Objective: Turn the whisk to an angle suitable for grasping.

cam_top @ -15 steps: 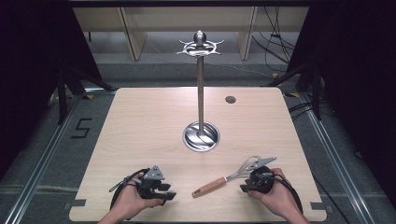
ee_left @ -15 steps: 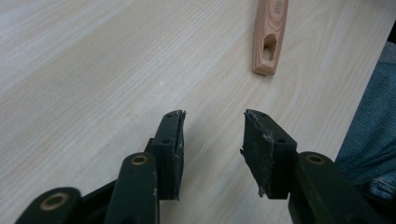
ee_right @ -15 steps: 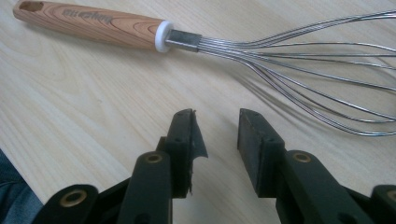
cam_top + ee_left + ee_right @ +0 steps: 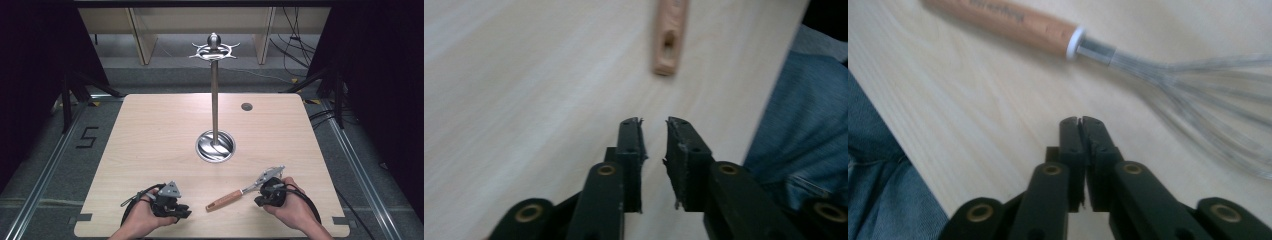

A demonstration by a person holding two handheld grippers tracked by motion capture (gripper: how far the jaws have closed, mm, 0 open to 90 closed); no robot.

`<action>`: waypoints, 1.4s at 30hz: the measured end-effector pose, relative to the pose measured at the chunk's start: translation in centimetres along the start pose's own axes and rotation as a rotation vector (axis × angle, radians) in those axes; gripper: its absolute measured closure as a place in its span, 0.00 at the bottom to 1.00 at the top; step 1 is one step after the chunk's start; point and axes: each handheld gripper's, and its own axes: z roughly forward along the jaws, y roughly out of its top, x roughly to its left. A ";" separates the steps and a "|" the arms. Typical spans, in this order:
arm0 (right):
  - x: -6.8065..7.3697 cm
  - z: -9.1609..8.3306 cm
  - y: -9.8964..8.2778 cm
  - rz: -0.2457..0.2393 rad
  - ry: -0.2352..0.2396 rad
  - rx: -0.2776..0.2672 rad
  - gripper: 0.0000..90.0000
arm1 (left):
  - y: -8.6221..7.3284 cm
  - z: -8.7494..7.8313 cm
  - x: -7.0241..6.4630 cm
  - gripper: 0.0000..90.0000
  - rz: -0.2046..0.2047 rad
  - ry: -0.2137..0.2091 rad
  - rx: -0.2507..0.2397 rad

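Seen L to R on the wood surface (image 4: 150,130): left claw (image 4: 183,212) held low near front edge, jaws a small gap apart, nothing between, aimed toward whisk handle end (image 4: 669,37). One whisk (image 4: 245,191) lay flat just R of centre, handle to L, prob. for an easy pick. Right claw (image 4: 1081,120) clenched on nothing, parked just beside whisk wires (image 4: 1198,95). One hook stand (image 4: 214,100) upright mid-surface, hooks bare, likely meant for hanging. Count: 2 claws, 1 whisk, 1 stand.
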 end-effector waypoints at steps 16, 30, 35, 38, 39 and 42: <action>1.8 2.1 4.7 -0.085 0.086 0.136 1.00 | 0.4 0.1 -0.3 0.94 -0.011 0.021 0.050; 5.3 6.1 7.9 -0.148 0.126 0.197 1.00 | -0.2 -2.2 2.2 0.89 -0.026 0.089 0.054; 5.0 6.9 9.1 -0.164 0.134 0.133 1.00 | -0.2 -2.1 2.3 0.88 -0.057 0.091 0.026; 4.9 7.1 9.7 -0.154 0.128 0.118 1.00 | -0.3 -2.1 2.5 0.88 -0.064 0.092 0.025; 4.9 7.1 10.0 -0.156 0.130 0.107 0.99 | -0.2 -2.3 2.9 0.87 -0.037 0.093 0.056; 4.9 6.6 10.1 -0.199 0.153 0.095 0.92 | -0.2 -2.0 2.8 0.86 -0.103 0.097 -0.010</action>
